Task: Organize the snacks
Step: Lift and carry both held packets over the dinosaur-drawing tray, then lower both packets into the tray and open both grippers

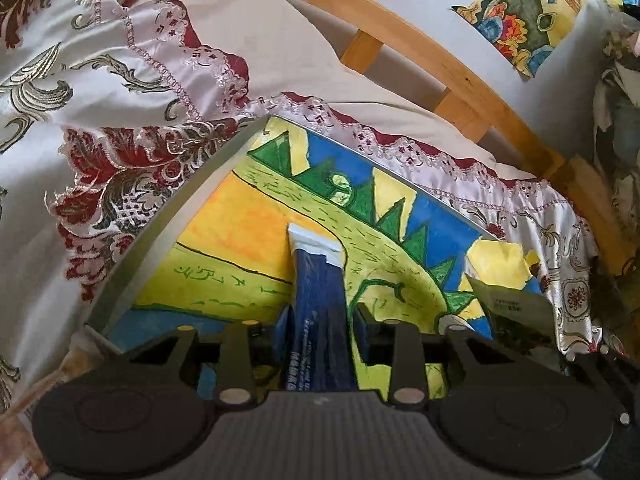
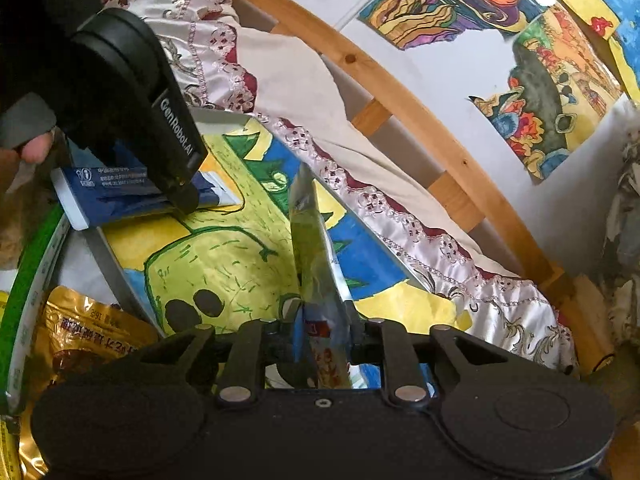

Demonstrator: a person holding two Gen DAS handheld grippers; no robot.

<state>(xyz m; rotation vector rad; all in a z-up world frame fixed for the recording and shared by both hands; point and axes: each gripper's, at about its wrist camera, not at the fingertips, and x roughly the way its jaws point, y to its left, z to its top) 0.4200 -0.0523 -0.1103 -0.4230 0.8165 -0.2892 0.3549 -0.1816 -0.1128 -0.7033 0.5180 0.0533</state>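
Clamped in the left gripper (image 1: 320, 316): dark blue foil snack packet with white sealed end (image 1: 318, 280), over the grey-rimmed tray lined with a bright drawing (image 1: 224, 152). At three o'clock, right gripper (image 2: 322, 320) pinching an edge-on silvery-green foil snack pouch (image 2: 310, 232).

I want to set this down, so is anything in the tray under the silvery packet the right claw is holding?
Nothing visible: below the silvery foil packet the shallow grey tray shows only its painted lining. The blue-and-white packet sits apart at the tray's left edge.
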